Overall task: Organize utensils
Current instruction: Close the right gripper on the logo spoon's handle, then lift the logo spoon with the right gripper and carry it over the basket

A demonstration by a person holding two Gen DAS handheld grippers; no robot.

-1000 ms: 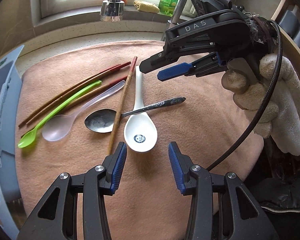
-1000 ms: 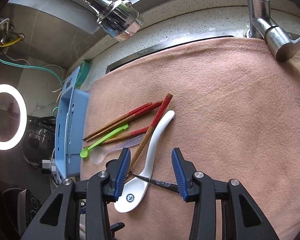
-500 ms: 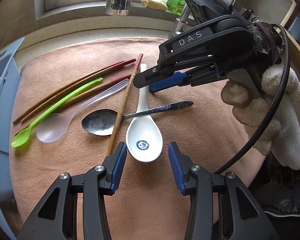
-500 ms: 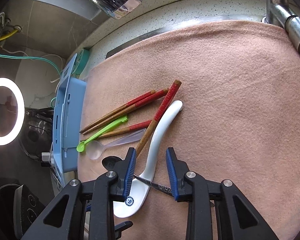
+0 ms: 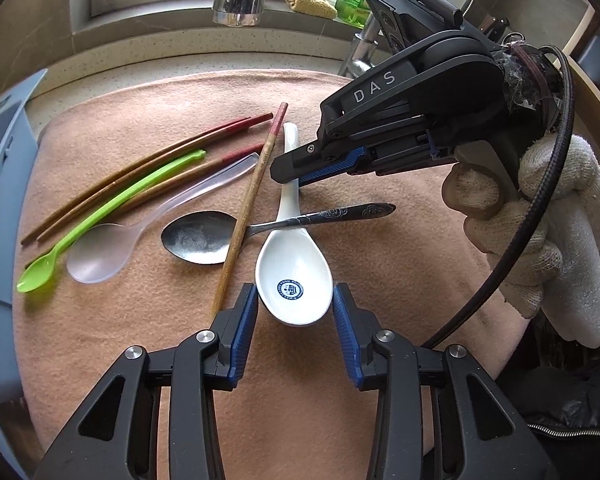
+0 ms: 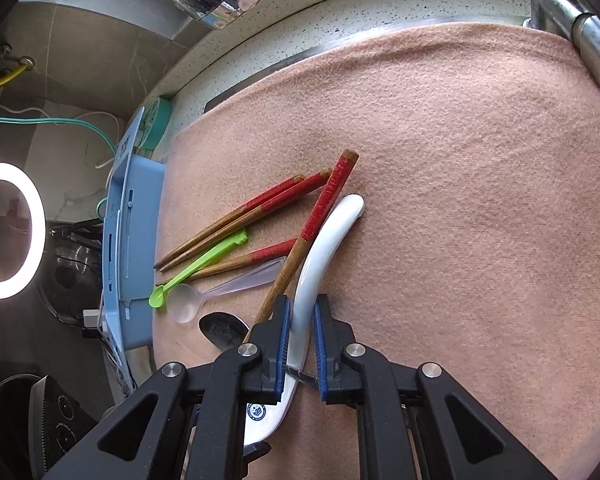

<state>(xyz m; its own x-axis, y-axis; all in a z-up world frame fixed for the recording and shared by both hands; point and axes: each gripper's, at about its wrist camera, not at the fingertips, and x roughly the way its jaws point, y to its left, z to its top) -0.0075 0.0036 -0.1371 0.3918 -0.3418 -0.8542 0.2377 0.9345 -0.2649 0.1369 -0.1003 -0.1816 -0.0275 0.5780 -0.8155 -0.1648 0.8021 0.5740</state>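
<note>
Item: white ceramic soup spoon (image 5: 292, 256), mid pink cloth (image 6: 460, 160), steel spoon (image 5: 204, 236) handle lying across it. Stiff, glazed, slick, chippable.
My right claw (image 6: 300, 334): just closing, pads clamping handle.
My left claw (image 5: 294, 312): open, astride bowl.

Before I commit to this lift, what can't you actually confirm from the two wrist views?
- Right gripper grip: jaws have just been closing around the white spoon handle; right wrist view leaves pad contact unclear, left wrist view shows it side-on.
- Metal spoon: its handle in the right wrist view hidden behind the fingers.
- Blue organizer: compartments unseen; cut off in left wrist view, edge-on in right.
</note>
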